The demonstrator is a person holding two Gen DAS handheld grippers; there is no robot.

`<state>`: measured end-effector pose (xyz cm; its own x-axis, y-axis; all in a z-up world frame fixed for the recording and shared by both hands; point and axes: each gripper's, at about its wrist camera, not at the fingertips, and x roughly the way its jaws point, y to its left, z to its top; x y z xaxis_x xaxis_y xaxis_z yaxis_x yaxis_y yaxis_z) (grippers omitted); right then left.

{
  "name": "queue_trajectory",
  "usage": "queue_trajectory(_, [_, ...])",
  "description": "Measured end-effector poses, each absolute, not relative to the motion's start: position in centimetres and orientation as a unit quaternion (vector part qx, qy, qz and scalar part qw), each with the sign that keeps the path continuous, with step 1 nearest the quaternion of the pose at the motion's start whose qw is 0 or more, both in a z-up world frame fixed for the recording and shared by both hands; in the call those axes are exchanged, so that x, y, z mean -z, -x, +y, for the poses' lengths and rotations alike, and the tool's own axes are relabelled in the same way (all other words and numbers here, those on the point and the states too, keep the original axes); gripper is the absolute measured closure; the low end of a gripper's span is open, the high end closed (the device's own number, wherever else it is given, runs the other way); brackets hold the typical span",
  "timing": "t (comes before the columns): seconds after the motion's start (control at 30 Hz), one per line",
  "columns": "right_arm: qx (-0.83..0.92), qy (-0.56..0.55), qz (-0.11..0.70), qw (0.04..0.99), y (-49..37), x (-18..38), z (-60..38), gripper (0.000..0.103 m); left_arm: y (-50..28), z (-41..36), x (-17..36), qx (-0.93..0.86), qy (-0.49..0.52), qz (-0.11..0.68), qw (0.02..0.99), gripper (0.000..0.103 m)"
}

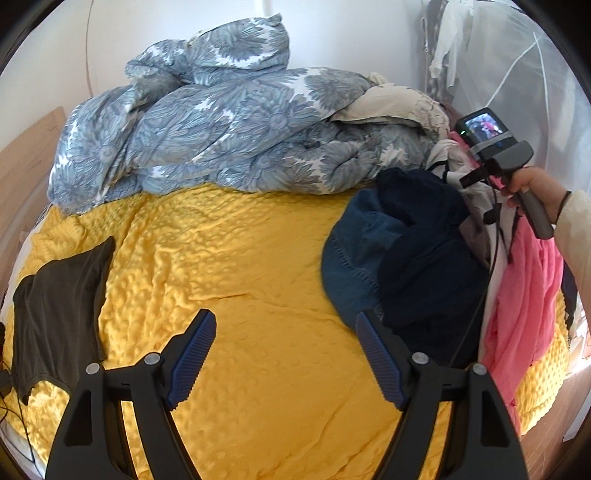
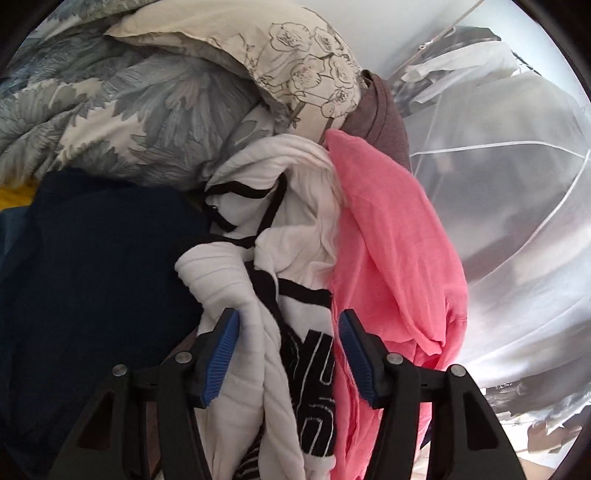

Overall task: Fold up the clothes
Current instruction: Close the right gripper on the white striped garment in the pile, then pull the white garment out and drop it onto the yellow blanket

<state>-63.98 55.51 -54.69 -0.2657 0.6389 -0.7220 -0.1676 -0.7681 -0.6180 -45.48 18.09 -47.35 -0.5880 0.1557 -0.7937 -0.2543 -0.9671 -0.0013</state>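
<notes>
Right wrist view | right tool [image 2: 288,354] jaws apart, straddling white black-trimmed garment [image 2: 258,332], running 12-to-6 | pink garment [image 2: 391,236] touching at 3 | left tool [image 1: 284,362] open, farther, over yellow bedspread [image 1: 258,258]

This is a bedroom in a home. A bed with a yellow bedspread [image 1: 258,266] fills most of the left wrist view. At the far side of the bedspread lies a crumpled blue-grey flowered duvet [image 1: 221,129], and beside it a cream pillow with drawn flowers [image 2: 295,59]. A pile of loose clothes [image 2: 295,240] sits on the right edge of the bedspread. Behind the duvet is a plain white wall [image 1: 147,29], and garments hang in the corner [image 1: 447,40].
</notes>
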Motion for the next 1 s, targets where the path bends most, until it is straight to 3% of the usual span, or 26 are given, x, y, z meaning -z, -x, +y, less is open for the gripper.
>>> queue_trajectory(0.27, [-0.782, 0.533, -0.194, 0.26, 63.8, 52.6, 56.5, 0.019, 45.6, 16.4, 47.5, -0.888, 0.446, 0.033, 0.107, 0.022])
queue_trajectory(0.43, [-0.748, 0.562, -0.219, 0.278, 64.5, 55.6, 56.4, 0.019, 45.0, 15.8, 47.7, -0.888, 0.446, 0.037, 0.105, 0.022])
queue_trajectory(0.47, [-0.74, 0.567, -0.22, 0.289, 64.5, 56.2, 56.8, 0.022, 44.9, 15.5, 47.7, -0.888, 0.446, 0.039, 0.102, 0.022])
queue_trajectory(0.53, [-0.737, 0.579, -0.195, 0.289, 64.3, 56.8, 57.7, 0.058, 44.8, 14.8, 47.8, -0.889, 0.445, 0.034, 0.097, 0.022])
queue_trajectory(0.57, [-0.739, 0.585, -0.172, 0.285, 64.2, 56.9, 58.3, 0.082, 44.8, 14.4, 47.9, -0.89, 0.446, 0.03, 0.094, 0.022])
queue_trajectory(1.0, [-0.839, 0.481, -0.019, 0.255, 57.3, 46.7, 59.6, 0.086, 44.4, 13.7, 46.9, -0.892, 0.437, 0.014, 0.111, 0.022])
